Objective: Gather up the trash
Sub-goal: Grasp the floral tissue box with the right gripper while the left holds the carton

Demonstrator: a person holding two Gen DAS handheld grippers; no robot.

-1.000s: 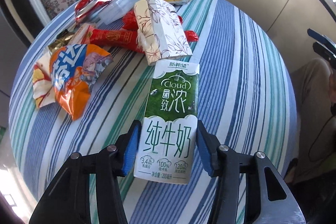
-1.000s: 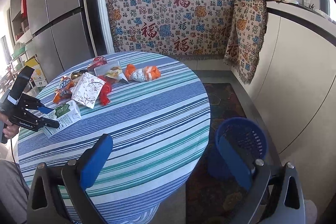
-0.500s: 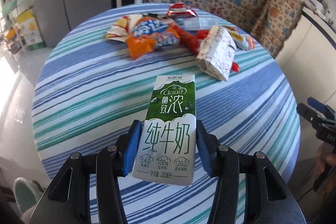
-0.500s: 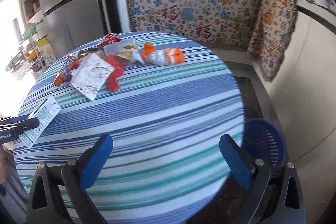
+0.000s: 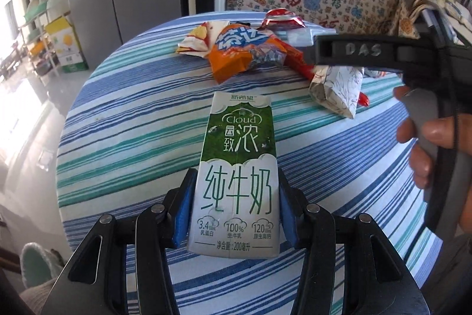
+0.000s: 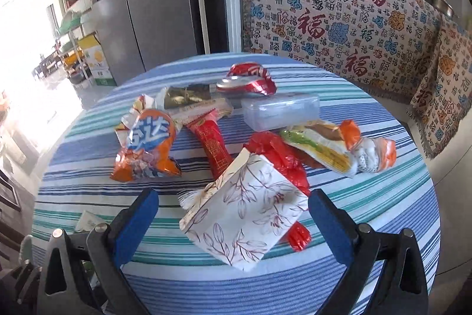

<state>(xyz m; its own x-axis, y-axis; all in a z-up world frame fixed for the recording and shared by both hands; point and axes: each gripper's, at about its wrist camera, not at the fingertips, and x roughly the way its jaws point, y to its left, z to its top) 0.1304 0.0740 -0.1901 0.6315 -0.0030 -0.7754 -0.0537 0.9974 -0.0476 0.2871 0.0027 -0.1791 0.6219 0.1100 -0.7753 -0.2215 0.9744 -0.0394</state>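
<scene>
The left gripper [image 5: 234, 211] pinches the lower half of a green-and-white milk carton [image 5: 237, 173], its blue pads pressed flat against both sides, the carton held above the striped tablecloth [image 5: 132, 120]. The right gripper [image 6: 233, 223] is spread wide, its pads well apart on either side of a floral paper box [image 6: 244, 211] that lies tilted on the cloth, touching neither pad. Beyond the floral box sit a crumpled red bag [image 6: 277, 158] and a long red wrapper [image 6: 214, 146]; to its left an orange snack bag [image 6: 147, 146]; behind it a clear plastic container [image 6: 280, 111]; to its right a green-and-orange wrapper [image 6: 336, 149].
</scene>
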